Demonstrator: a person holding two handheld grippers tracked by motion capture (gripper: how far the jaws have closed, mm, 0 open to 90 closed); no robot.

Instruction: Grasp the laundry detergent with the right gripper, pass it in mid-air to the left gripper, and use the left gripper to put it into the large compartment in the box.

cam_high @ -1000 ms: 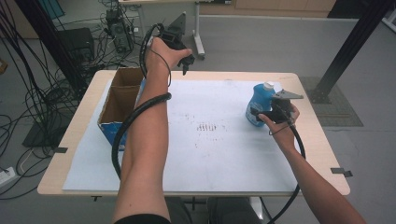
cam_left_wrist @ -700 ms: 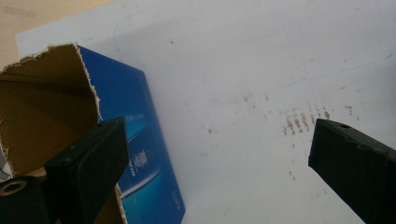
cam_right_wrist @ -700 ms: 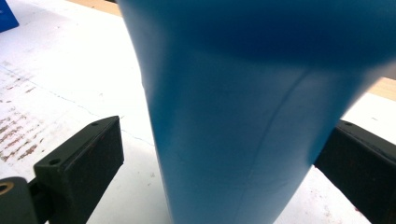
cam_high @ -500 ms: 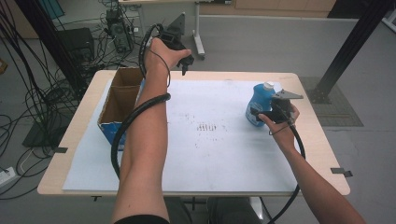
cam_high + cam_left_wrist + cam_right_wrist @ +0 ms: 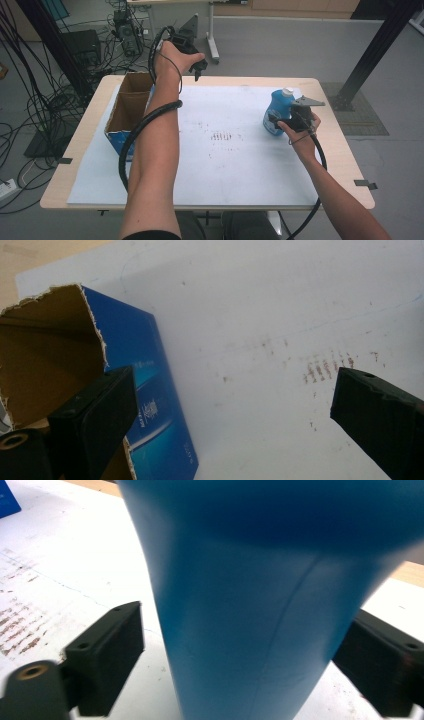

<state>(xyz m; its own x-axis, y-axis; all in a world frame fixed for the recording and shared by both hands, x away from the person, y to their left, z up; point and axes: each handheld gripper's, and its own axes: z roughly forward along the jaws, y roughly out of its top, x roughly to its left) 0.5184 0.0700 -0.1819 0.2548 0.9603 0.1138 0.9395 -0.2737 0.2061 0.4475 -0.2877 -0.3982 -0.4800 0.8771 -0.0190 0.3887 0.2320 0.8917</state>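
A blue bottle with a white cap stands upright on the white sheet at the right of the table. My right gripper reaches it from the near right side. In the right gripper view the bottle stands between the jaws of the right gripper. These jaws have just been closing; a small gap still shows at the left jaw, so the gripper counts as open. My left gripper is held up over the table's far edge, open, with nothing between its jaws.
An open cardboard box with blue sides stands on the left of the sheet, close below the left gripper. Brown smudges mark the sheet's middle. Cables and equipment lie on the floor beyond the wooden table.
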